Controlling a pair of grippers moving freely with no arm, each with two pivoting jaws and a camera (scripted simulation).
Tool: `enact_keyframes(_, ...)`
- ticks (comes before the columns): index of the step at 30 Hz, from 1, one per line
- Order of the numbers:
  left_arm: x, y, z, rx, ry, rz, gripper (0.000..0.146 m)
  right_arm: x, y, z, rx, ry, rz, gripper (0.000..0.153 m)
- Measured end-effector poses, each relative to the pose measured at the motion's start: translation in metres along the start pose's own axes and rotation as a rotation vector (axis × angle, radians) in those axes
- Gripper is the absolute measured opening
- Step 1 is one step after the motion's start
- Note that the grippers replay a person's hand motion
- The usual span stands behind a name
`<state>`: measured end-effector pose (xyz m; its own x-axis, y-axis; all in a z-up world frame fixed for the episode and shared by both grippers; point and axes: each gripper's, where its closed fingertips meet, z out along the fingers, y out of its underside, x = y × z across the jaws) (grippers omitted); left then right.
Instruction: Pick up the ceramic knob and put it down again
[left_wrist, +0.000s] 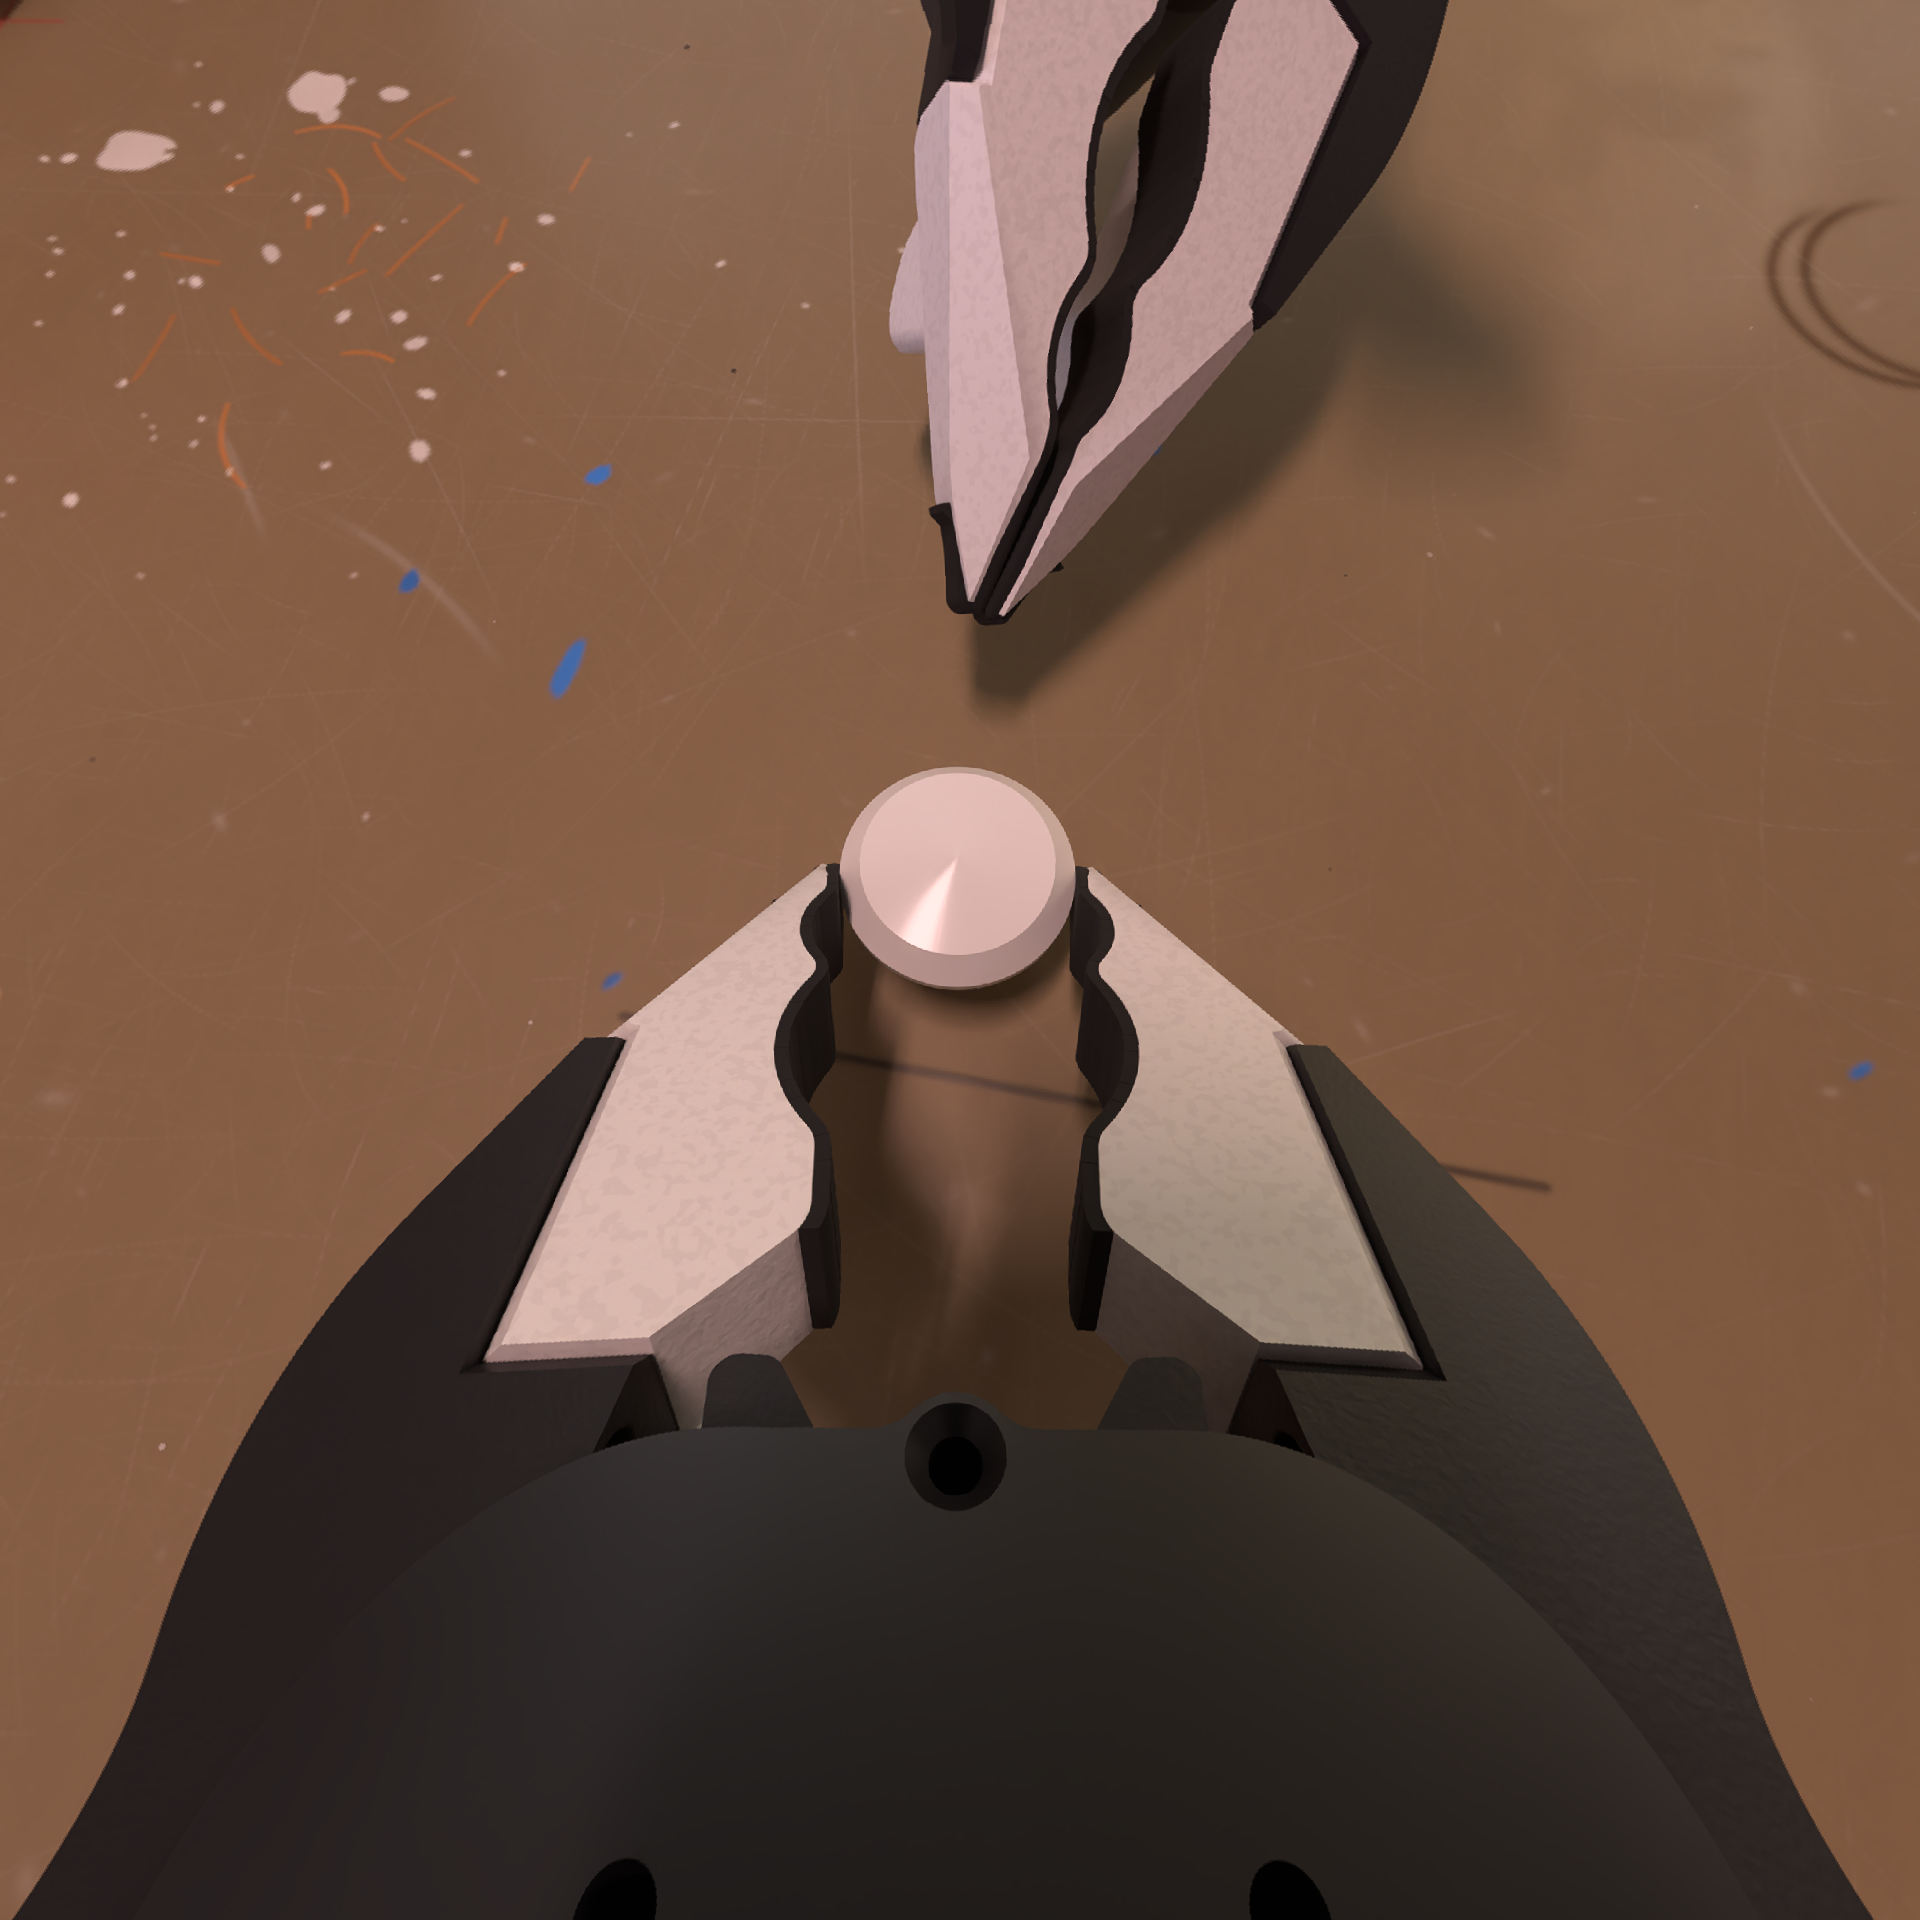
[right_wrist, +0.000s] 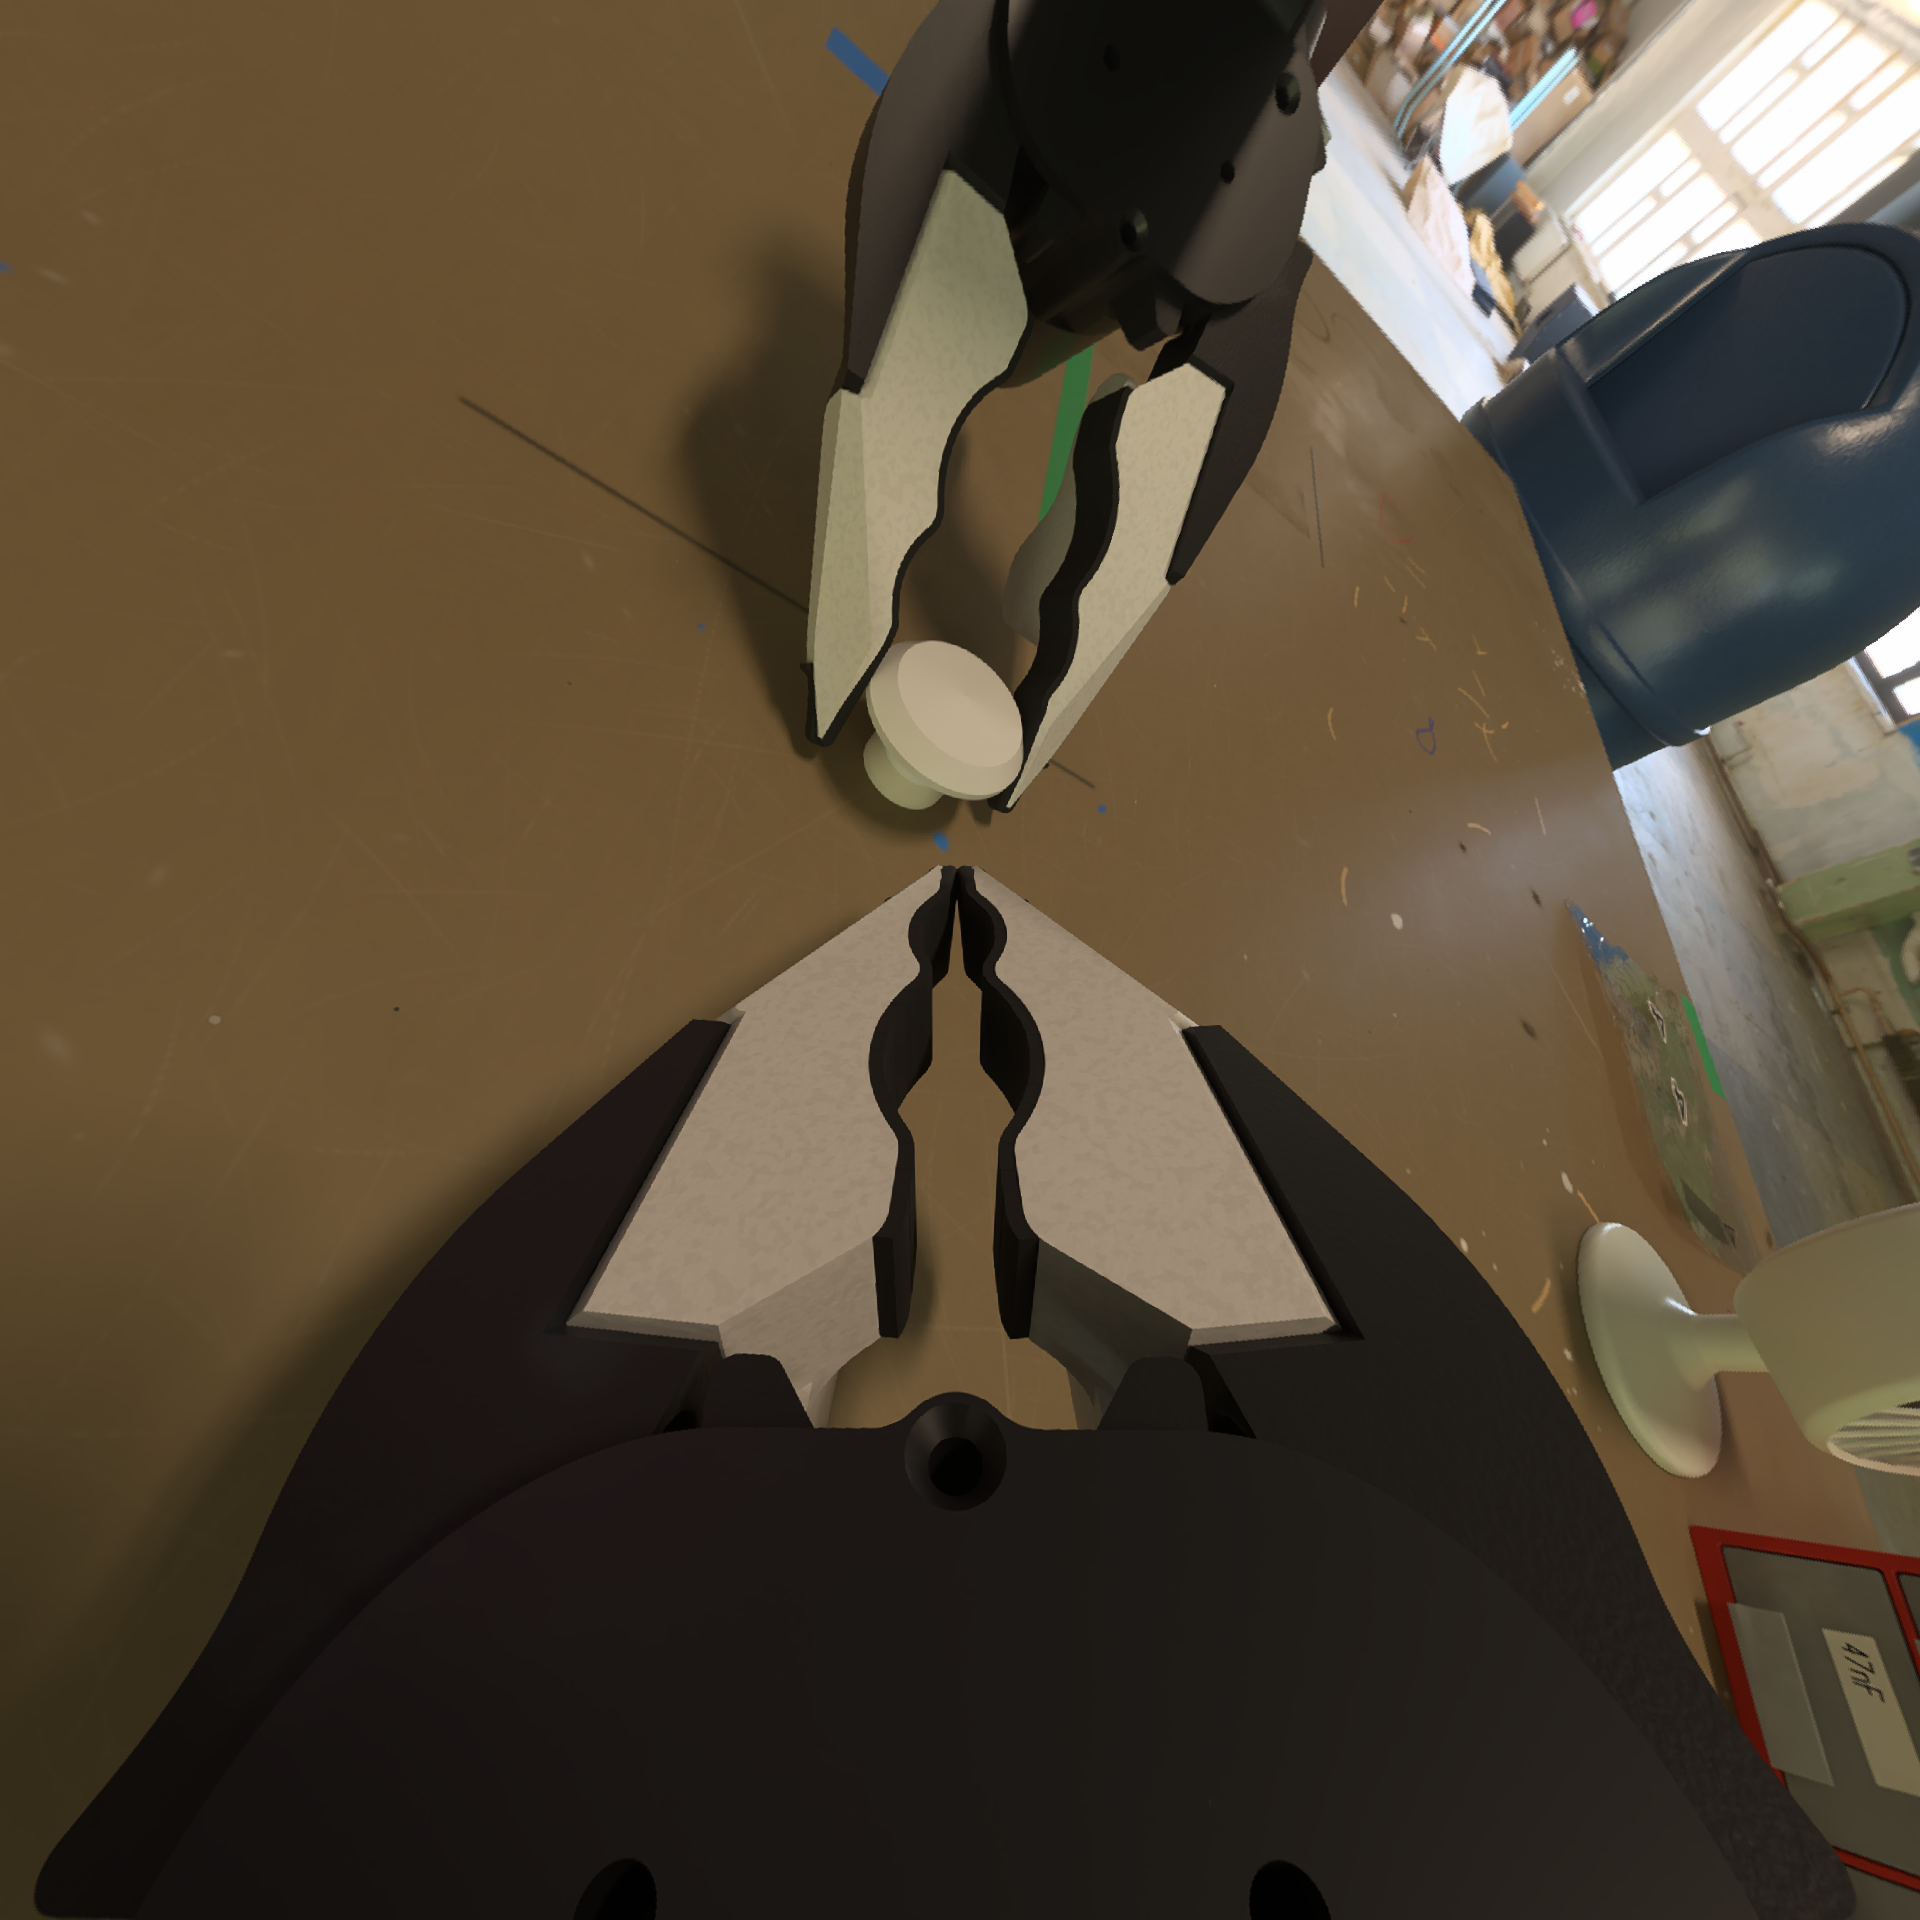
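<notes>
1. We see the ceramic knob (left_wrist: 957, 879), a pale round cap on a short stem, between the 2 fingertips of the left hand-held gripper (left_wrist: 957, 896); from the right wrist view the knob (right_wrist: 943, 721) sits low over the brown tabletop (right_wrist: 312, 727), and we cannot tell whether its stem touches the surface.
2. We see the left hand-held gripper pinching the knob's cap, 1 dark inner pad on each side of the rim.
3. We see the right hand-held gripper (right_wrist: 957, 871) just beside the knob, facing the left one tip to tip, its fingers pressed together with nothing between them.
4. We see the tabletop scratched and flecked with white, orange and blue paint marks (left_wrist: 312, 260).
5. Farther out in the right wrist view we see a pale fan (right_wrist: 1704, 1340) lying near the tabletop edge, a red tray (right_wrist: 1818, 1704) by it, and a blue armchair (right_wrist: 1714, 468) beyond the edge.
</notes>
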<state>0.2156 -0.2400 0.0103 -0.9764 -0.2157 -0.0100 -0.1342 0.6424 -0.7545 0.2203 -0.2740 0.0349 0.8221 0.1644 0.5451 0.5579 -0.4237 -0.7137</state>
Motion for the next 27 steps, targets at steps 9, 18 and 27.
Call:
enact_keyframes(9, 0.0, 0.0, 0.0, -0.001, -0.005, 0.009, 0.044, -0.005, 0.007, 0.005, -0.038, -0.023, -0.015, 0.0)
enact_keyframes(18, -0.001, -0.001, 0.0, 0.003, 0.0, 0.002, 0.062, 0.008, 0.006, -0.006, 0.034, -0.003, 0.041, 0.004)
enact_keyframes(27, -0.001, -0.002, 0.002, 0.006, 0.001, -0.004, 0.044, 0.004, 0.014, -0.002, -0.01, -0.053, 0.037, 0.028)
